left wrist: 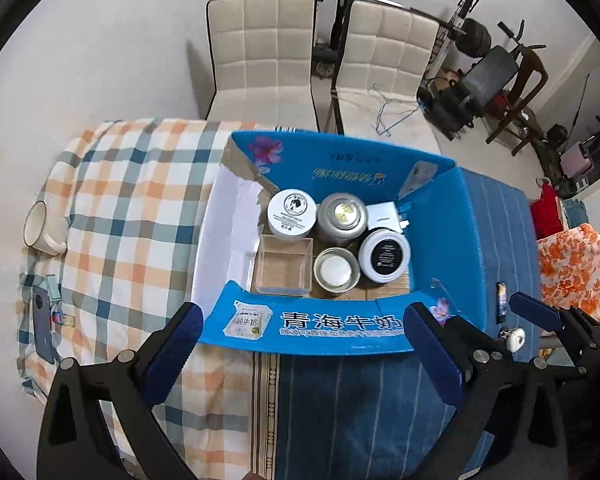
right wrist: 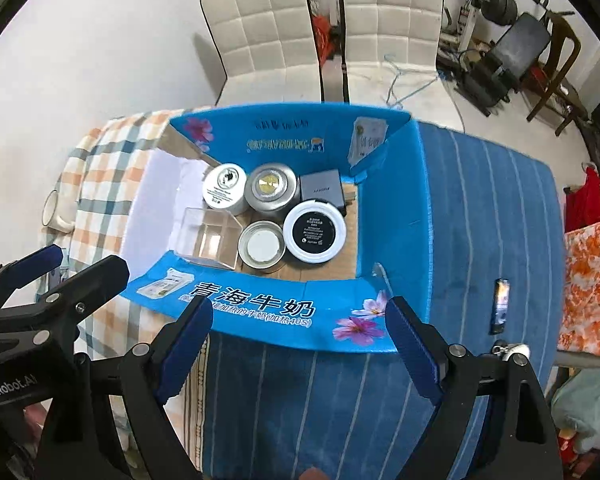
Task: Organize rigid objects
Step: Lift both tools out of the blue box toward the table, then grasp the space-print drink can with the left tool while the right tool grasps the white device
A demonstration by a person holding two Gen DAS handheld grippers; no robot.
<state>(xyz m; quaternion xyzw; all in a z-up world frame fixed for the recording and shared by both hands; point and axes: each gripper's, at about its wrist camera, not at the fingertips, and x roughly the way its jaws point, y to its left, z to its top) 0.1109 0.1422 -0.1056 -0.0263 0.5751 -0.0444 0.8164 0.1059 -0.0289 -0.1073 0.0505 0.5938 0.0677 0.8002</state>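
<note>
Both the left gripper (left wrist: 304, 354) and right gripper (right wrist: 300, 342) hung spread and empty above the near flap of the open blue cardboard milk carton (right wrist: 396, 208). Inside, a clear plastic box (left wrist: 283, 267), round tins and white-lidded jars (right wrist: 314, 232) sat packed close, so sorting looked nearly done. A small dark rectangular object (right wrist: 500, 306) still lay out on the blue striped cloth (right wrist: 480, 200), well clear of the raised flaps.
</note>
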